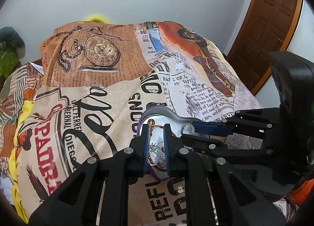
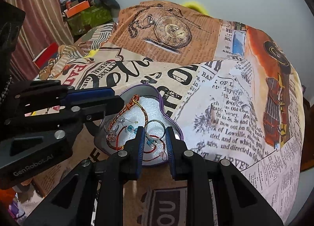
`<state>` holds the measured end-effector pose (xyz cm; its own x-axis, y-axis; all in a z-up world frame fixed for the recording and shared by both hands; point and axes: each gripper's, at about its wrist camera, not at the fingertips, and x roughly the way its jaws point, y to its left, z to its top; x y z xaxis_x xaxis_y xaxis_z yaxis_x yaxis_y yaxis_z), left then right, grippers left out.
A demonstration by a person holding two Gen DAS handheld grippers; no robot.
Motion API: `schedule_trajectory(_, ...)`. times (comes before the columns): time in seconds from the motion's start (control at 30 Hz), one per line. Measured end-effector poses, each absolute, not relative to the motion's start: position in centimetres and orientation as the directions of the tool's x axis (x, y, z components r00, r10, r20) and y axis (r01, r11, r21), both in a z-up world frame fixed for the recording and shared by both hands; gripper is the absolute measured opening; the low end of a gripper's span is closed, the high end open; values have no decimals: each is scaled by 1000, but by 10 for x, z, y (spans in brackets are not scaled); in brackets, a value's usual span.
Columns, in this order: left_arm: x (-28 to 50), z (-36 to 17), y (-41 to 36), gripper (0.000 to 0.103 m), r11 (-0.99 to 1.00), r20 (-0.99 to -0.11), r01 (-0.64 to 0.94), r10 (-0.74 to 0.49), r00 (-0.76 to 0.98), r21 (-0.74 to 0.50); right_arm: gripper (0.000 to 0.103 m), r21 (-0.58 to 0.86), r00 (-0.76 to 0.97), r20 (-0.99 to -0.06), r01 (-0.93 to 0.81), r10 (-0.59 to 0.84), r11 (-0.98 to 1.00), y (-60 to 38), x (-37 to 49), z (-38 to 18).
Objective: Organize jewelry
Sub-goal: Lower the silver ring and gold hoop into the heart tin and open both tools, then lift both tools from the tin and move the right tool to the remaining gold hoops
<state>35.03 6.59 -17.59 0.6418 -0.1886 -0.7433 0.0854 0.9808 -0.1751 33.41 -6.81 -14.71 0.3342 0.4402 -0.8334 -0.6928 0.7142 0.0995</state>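
A heart-shaped tin [image 2: 155, 90] with a purple rim and white foam lining lies on the printed cloth; it also shows in the left wrist view [image 1: 157, 109]. Inside lie a red-orange braided cord bracelet [image 2: 133, 106], a silver ring [image 2: 155, 129], blue bead earrings [image 2: 130, 128] and other small pieces. My right gripper [image 2: 154, 133] is open, its jaws either side of the silver ring, over the tin's near side. My left gripper [image 1: 156, 141] is open over the tin, with jewelry between its jaws. Each gripper shows in the other's view, the left gripper [image 2: 115, 98] at the tin's left rim.
A newspaper-print cloth [image 2: 225, 92] with a pocket-watch picture covers the table. A brown wooden door [image 1: 270, 20] stands at the right. Piled clothes and orange boxes [image 2: 82, 8] sit at the far left by a curtain. Yellow fabric [image 1: 21, 120] hangs along the cloth's left edge.
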Motion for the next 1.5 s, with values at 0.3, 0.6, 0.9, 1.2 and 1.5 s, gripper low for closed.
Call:
schedule_trajectory(0.3, 334, -158, 75, 19, 982, -724, 65, -177, 667, -180, 25, 68, 358, -841, -673, 405, 736, -67, 329, -141)
schedule_trajectory(0.6, 305, -134, 75, 19, 984, -702, 69, -167, 692, -167, 26, 51, 414, -807, -662, 422, 748, -81, 306, -106)
schedule_trajectory(0.9, 264, -103, 66, 21, 991, -675, 87, -136, 726, -106, 26, 12, 485, -759, -656, 434, 755, -101, 267, -70)
schedule_trajectory(1.2, 219, -90, 50, 37, 986, -652, 138, -165, 740, -93, 45, -56, 550, -722, -650, 419, 757, -121, 218, -58)
schedule_trajectory(1.5, 189, -118, 37, 38, 982, -696, 162, -182, 694, -95, 46, -64, 490, -786, -671, 377, 739, -129, 194, -92)
